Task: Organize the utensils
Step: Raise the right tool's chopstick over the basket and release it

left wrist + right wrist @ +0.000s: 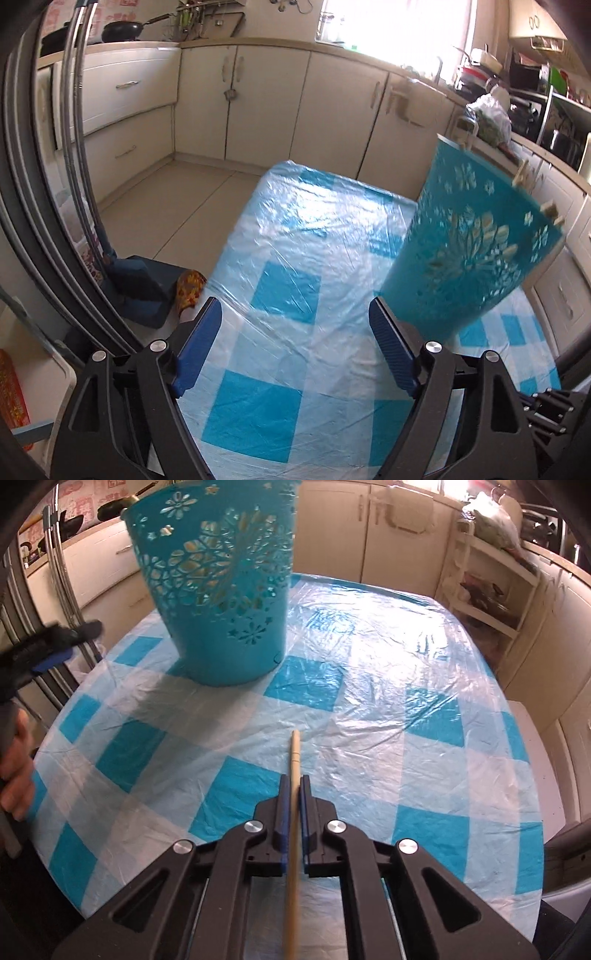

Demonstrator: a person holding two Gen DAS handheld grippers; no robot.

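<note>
A teal cut-out utensil basket [221, 587] stands upright on the checked blue-and-white table cover [369, 716]. In the left wrist view the basket [469, 236] is blurred, with wooden handle tips [524, 177] at its rim. My right gripper [294, 781] is shut on a wooden utensil handle [294, 760] that runs forward between the jaws, over the table in front of the basket. My left gripper [295, 314] is open and empty, just left of the basket. It also shows in the right wrist view [55, 646] at the table's left edge.
Cream kitchen cabinets [266, 96] line the far walls. A fridge door with steel handles [74, 147] stands at left. A dark dustpan [140, 291] lies on the floor by the table. A white shelf unit [484, 583] stands at right. The counter [517, 110] holds clutter.
</note>
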